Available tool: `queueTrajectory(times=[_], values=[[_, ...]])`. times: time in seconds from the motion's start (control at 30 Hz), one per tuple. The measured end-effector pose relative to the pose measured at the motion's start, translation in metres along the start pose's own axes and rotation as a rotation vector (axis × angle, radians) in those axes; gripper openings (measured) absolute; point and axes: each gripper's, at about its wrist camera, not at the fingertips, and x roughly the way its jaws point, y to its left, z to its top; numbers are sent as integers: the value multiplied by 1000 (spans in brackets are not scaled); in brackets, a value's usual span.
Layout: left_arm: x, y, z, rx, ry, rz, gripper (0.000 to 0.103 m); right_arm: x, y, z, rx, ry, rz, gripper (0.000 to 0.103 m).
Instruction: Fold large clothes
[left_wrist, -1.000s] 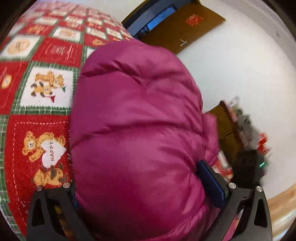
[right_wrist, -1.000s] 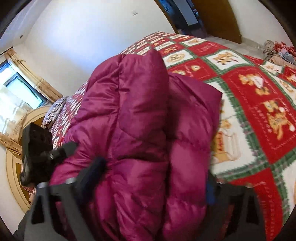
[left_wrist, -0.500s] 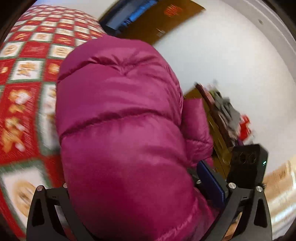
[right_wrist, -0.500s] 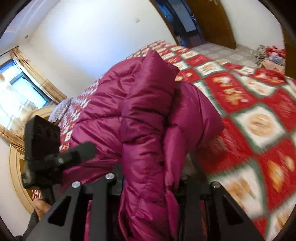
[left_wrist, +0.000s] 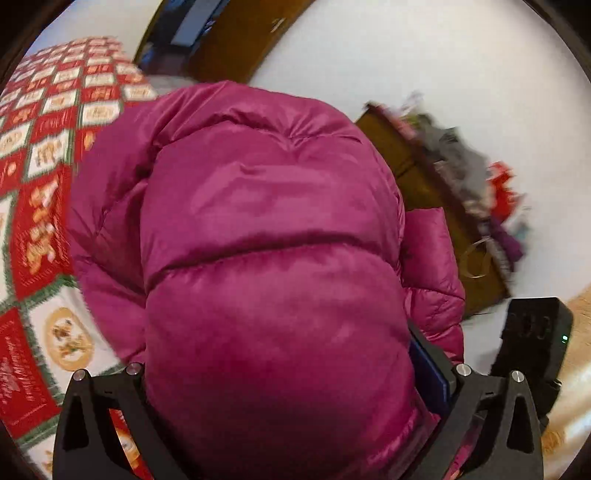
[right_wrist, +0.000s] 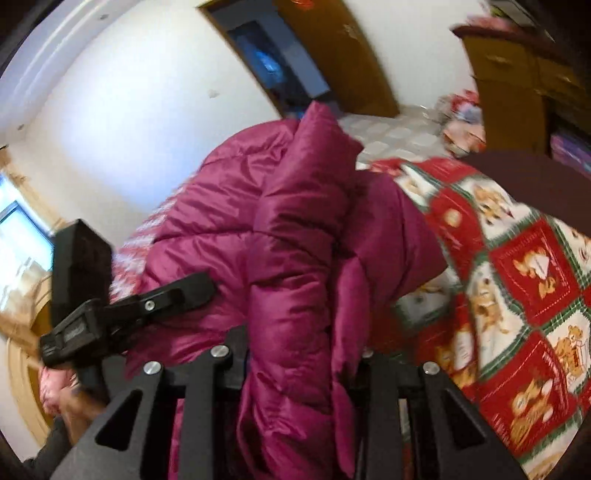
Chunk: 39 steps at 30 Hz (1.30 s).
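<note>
A magenta puffer jacket (left_wrist: 266, 266) fills the left wrist view, bunched and lifted above the bed. My left gripper (left_wrist: 288, 398) is clamped around a thick roll of it; its jaws stand wide because of the bulk. In the right wrist view the jacket (right_wrist: 295, 258) hangs in folds, and my right gripper (right_wrist: 295, 373) is shut on a folded edge of it. The left gripper (right_wrist: 122, 310) shows there at the left, pressed into the jacket. The right gripper's body (left_wrist: 532, 339) shows at the right of the left wrist view.
A bed with a red, green and white teddy-bear quilt (right_wrist: 524, 280) lies under and beside the jacket (left_wrist: 40, 221). A brown cabinet with piled clutter (left_wrist: 454, 206) stands by the white wall. A brown door (right_wrist: 332, 59) and a window (right_wrist: 18, 236) are behind.
Both grippers have swung with the jacket away from the bed's middle toward its edge. The right gripper closed tighter on the jacket fold. The cabinet now shows more.
</note>
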Motion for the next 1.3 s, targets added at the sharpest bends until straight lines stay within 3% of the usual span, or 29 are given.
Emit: queueTrajectory(times=[0.1,0.2,0.3,0.4,0.43,0.5,0.63,0.8,0.93,1.0,1.13,1.3], values=[[27,3,-6,-6,49,113,102,27,-26,2,34,47,-69,33],[41,3,-4,18,62,166,102,56,-46,2,86,87,-63,33],[46,22,1,19,82,141,102,73,-58,9,106,96,-41,34],[33,44,16,-57,99,41,102,85,-56,17,101,100,-44,34],[23,50,20,-87,80,11,102,85,-54,18,99,96,-34,34],[2,47,20,-98,37,22,102,85,-48,16,100,88,37,34],[0,26,2,39,34,165,102,94,-51,17,116,88,76,34],[-34,26,-19,49,-126,218,102,105,-75,17,146,83,140,35],[-49,47,-11,-5,-179,144,102,114,-54,18,124,136,254,35],[-68,58,-11,-10,-208,145,102,124,-24,22,60,168,299,35],[-129,105,-26,-76,-286,213,102,155,38,17,-12,229,412,35],[-174,184,-42,-285,-327,341,102,224,123,-4,-130,338,506,35]])
